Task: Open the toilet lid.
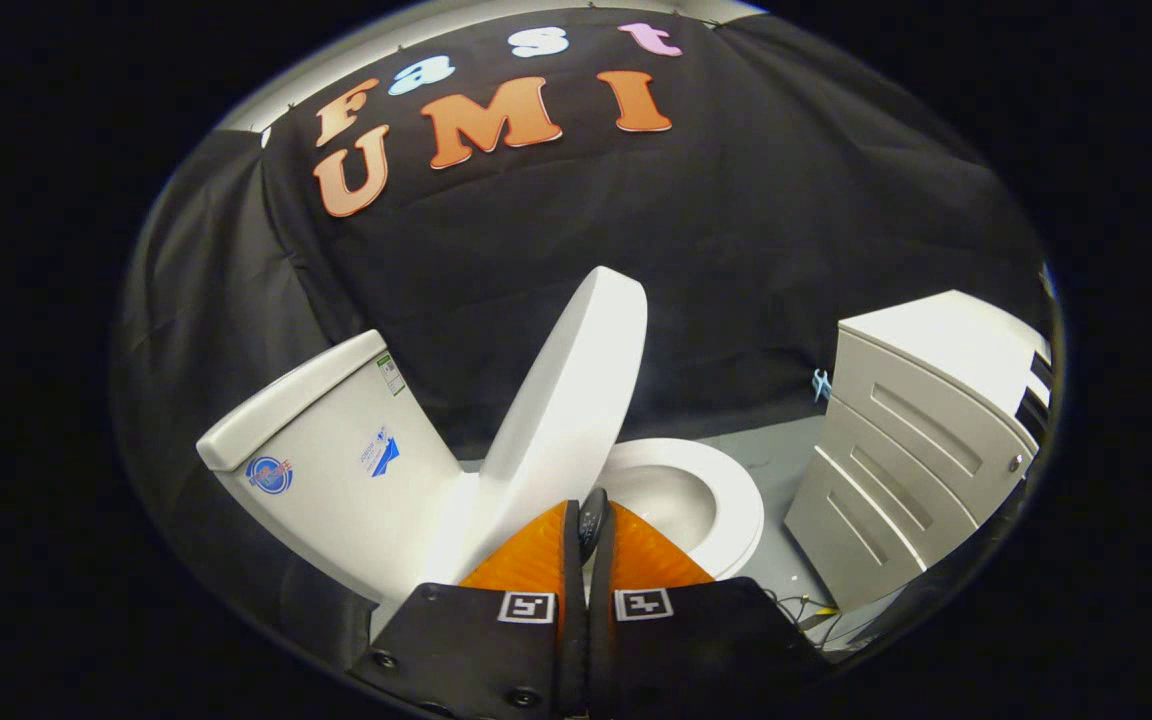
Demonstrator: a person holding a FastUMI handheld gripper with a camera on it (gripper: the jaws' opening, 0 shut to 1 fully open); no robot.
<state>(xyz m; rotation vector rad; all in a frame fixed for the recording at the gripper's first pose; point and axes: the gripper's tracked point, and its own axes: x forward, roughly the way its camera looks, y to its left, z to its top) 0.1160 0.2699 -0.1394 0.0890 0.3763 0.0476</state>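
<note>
a: between the tank (336, 450) and the bowl (681, 495), toilet lid (571, 400) is up. white, raised steep, leaning back twd the tank but can't tell if it touches it. lid looks tilted in the fisheye.

b: gripper?

a: gripper (591, 525) low in gripper view, fingers (526, 555) pressed close together, hardly a gap btwn them. tips sit right at the lid's lower edge, where lid meets the seat. small dark thing at the tips, can't tell what it is or if it's part of the gripper. can't tell if the fingers pinch the lid edge either, contact is hidden.

b: so closed on the lid or not?

a: fingers together, not confirmed on anything. no lid visibly btwn them.

b: seat?

a: seat ring (736, 500) is down, white, bowl open and visible just ahead of the fingers and to their right side. inside of bowl looks clean, too dim to see water.

b: rest of the scene?

a: tank is left of the lid, white, w/ a round blue sticker (269, 473) on the side, another small sticker nearer the lid and a label near the top edge. white drawer cabinet (921, 440) well apart on the other side of the bowl, three drawer fronts w/ recessed handles. grey floor (771, 455) btwn bowl and cabinet, some thin cables (806, 605) on the floor near the cabinet base. small light blue clip (820, 384) on the black cloth wall (736, 250) beside the cabinet.
</note>
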